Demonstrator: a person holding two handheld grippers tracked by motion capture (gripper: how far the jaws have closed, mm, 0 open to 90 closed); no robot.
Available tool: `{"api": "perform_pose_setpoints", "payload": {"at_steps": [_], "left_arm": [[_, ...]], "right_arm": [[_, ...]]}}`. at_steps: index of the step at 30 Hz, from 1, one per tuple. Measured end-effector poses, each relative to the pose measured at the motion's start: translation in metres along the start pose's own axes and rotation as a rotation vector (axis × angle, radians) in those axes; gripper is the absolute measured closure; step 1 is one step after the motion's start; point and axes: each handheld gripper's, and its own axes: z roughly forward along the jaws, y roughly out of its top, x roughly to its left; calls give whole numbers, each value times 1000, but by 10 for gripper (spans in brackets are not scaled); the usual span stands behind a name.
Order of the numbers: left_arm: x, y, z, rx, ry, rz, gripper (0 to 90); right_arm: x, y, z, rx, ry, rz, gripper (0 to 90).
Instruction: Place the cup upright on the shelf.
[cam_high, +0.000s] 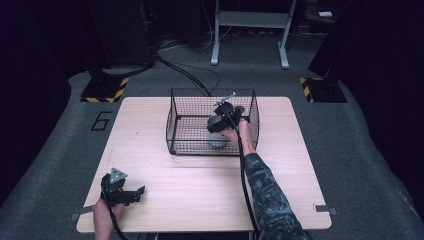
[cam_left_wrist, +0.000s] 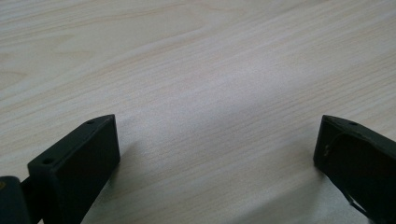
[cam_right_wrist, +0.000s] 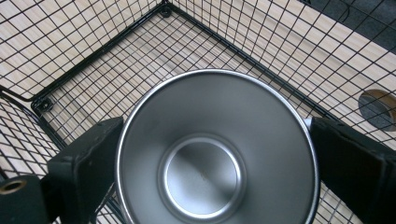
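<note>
Right hand-held gripper (cam_high: 223, 121) inside the wire basket (cam_high: 176, 125), jaws astride a steel cup (cam_right_wrist: 217, 154), pads at or very near the rim; contact hard to confirm. Cup sits upright, apparently on the basket floor. If lifting: squeeze evenly, rise straight, clear the mesh walls. Left hand-held gripper (cam_high: 131, 194) rests on the worktop (cam_high: 200, 190), jaws spread, empty. A "6" (cam_high: 101, 120) marked on the floor; no brand legible.

From my feed: light wood table (cam_high: 165, 190) on grey carpet (cam_high: 350, 130), room mostly dark. Hazard-striped black bases (cam_high: 104, 90) either side, grey metal stand (cam_high: 250, 30) at back, cables (cam_high: 190, 75) across floor.
</note>
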Motion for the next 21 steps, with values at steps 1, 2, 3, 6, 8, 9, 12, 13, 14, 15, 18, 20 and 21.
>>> {"api": "perform_pose_setpoints", "payload": {"at_steps": [1, 2, 3, 6, 8, 9, 12, 13, 14, 15, 18, 20, 21], "left_arm": [[0, 0, 0, 2, 0, 0, 4], [0, 0, 0, 5, -4, 1, 4], [0, 0, 0, 3, -4, 0, 4], [0, 0, 0, 1, -2, 0, 4], [0, 0, 0, -4, 0, -2, 4], [0, 0, 0, -4, 1, -2, 4], [0, 0, 1, -5, 0, -4, 4], [0, 0, 1, -5, 0, -4, 4], [0, 0, 1, -6, 0, -4, 4], [0, 0, 1, -6, 1, -4, 4], [0, 0, 0, -4, 1, -2, 4], [0, 0, 1, -4, 1, -2, 4], [0, 0, 0, -4, 1, -2, 4]], "right_arm": [[0, -2, -1, -4, 0, 3, 55], [0, -2, -1, -4, 0, 3, 55], [0, -2, -1, -6, -1, 8, 55], [1, -1, 0, -10, -4, 11, 53], [1, -1, 0, -9, -6, 14, 46], [1, -1, -1, -10, -4, 18, 36], [-1, 0, -2, -13, 2, 32, 0], [-1, 0, -4, -18, 4, 40, 0], [-2, 0, -6, -29, 15, 39, 0], [-2, -1, -8, -39, 19, 50, 0], [-4, -1, -18, -83, 22, 62, 0], [-4, -2, -24, -98, 26, 60, 0], [-4, -2, -28, -106, 24, 62, 0]]}}
